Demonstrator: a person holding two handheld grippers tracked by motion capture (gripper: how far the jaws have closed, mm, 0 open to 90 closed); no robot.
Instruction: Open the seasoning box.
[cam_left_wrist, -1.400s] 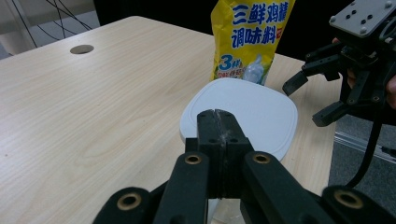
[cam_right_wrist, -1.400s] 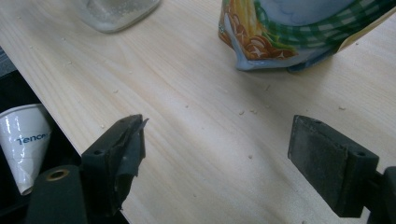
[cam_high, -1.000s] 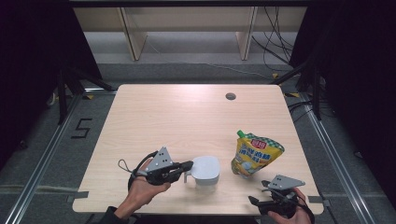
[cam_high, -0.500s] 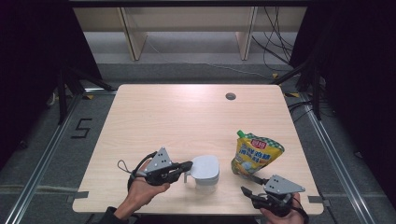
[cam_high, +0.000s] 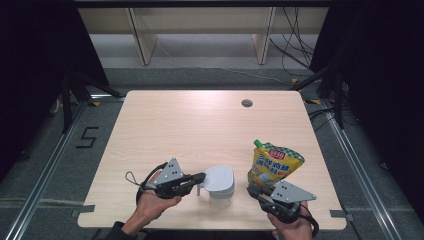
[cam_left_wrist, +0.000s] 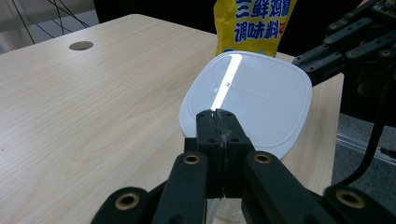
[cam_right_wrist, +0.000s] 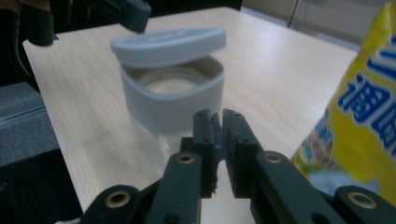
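Observation:
A white container (cam_high: 220, 186) stands near the table's front edge, its flip lid (cam_right_wrist: 168, 44) tilted up over the open mouth (cam_right_wrist: 173, 86). My left gripper (cam_high: 201, 176) is shut on the near edge of that lid (cam_left_wrist: 247, 93) and holds it raised. To the container's right stands a yellow seasoning pouch (cam_high: 274, 164) with a green cap. Just in front of the pouch, my right gripper (cam_high: 251, 190) points toward the container. Its jaws have just been closing and now stand shut (cam_right_wrist: 217, 116) with nothing between them.
The wooden table (cam_high: 200, 125) has a round cable hole (cam_high: 246, 103) at the back right. Both hands come in over the front edge. Shelf legs (cam_high: 142, 37) and cables lie beyond the far edge; dark floor rails flank the table.
My right gripper has moved left and away from the front edge, toward the container and pouch, and its jaws have come together. The left gripper and lid have stayed put.

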